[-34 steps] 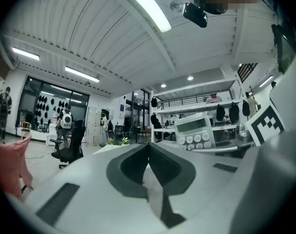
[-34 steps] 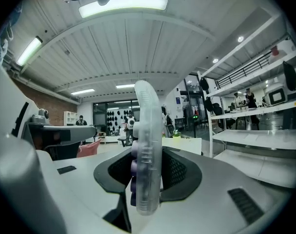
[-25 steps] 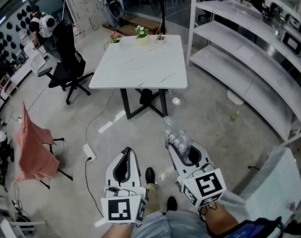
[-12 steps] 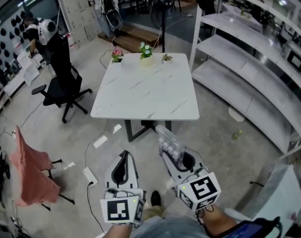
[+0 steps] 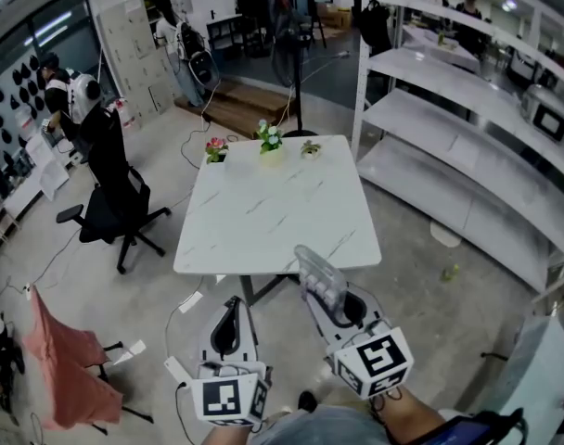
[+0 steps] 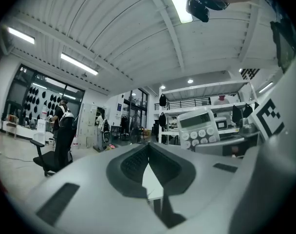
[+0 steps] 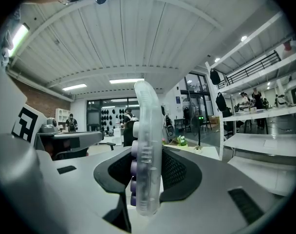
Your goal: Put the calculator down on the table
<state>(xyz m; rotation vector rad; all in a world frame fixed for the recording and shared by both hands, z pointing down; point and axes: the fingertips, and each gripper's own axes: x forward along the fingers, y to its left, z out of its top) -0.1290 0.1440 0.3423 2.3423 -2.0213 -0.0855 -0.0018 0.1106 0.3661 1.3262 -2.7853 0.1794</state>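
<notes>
A see-through calculator (image 5: 319,276) with pale purple keys stands on edge between the jaws of my right gripper (image 5: 330,297), which is shut on it. In the right gripper view the calculator (image 7: 147,174) rises upright between the dark pads. My left gripper (image 5: 232,304) is beside it, shut and holding nothing; its tips (image 6: 148,145) meet, and the calculator (image 6: 200,129) shows to its right. Both grippers point level at the near edge of the white marble table (image 5: 263,221), just short of it.
Three small flower pots (image 5: 268,142) stand along the table's far edge. A black office chair (image 5: 115,202) is left of the table and white shelving (image 5: 467,128) is to its right. A pink cloth (image 5: 64,369) hangs on a chair at lower left. A person (image 5: 64,91) stands far left.
Both grippers have moved forward toward the table, whose near edge now lies just ahead of the tips. The calculator stays held in the right gripper.
</notes>
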